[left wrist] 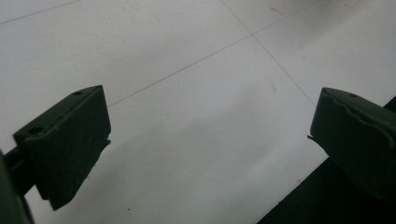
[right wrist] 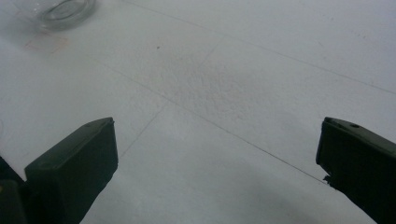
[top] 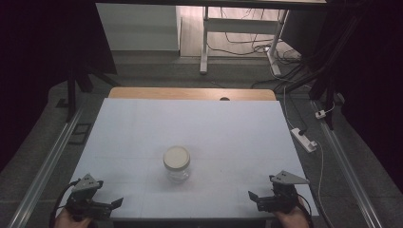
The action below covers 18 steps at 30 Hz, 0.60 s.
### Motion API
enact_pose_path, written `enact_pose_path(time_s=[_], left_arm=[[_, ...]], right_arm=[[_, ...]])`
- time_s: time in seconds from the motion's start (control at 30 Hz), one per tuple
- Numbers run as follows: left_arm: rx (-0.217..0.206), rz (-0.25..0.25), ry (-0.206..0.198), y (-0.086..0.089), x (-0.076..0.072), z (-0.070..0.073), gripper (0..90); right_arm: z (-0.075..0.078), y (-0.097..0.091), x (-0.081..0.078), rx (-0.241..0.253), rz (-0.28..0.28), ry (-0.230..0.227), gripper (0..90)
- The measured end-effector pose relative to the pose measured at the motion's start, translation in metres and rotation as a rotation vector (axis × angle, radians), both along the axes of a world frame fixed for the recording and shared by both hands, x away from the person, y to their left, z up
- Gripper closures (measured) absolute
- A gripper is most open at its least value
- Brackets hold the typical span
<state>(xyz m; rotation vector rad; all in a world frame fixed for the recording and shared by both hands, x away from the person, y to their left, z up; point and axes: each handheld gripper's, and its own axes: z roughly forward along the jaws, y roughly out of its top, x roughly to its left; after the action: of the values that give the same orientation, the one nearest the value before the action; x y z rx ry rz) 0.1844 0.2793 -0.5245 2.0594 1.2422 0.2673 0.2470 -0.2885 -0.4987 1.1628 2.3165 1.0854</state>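
Note:
A clear glass jar (top: 177, 164) with a cream lid stands upright at the middle of the white table (top: 190, 123). My left gripper (top: 114, 204) rests at the table's near left corner, open, its jaws pointing right with nothing between them. Over bare white tabletop, the left gripper (left wrist: 210, 112) has its jaws spread wide. My right gripper (top: 254, 197) sits at the near right corner, open and empty, pointing left. The right gripper (right wrist: 217, 135) is also wide apart, with the jar's glass base (right wrist: 65, 11) far off at the top left.
A wooden strip (top: 190, 93) borders the table's far edge. A white power strip (top: 304, 139) and cables lie on the floor to the right. Metal rails (top: 47, 161) run along both sides. White desk legs (top: 204, 42) stand beyond.

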Motion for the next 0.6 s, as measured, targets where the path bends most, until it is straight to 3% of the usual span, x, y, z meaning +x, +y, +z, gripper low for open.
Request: enact_pose_path(time_s=[0.6], left_arm=[[0.003,-0.009,0.013,-0.0003,0.0014,-0.0004,0.0]], right_arm=[[-0.0006,0.0012,0.0012,0.004,0.041,0.023,0.0]])
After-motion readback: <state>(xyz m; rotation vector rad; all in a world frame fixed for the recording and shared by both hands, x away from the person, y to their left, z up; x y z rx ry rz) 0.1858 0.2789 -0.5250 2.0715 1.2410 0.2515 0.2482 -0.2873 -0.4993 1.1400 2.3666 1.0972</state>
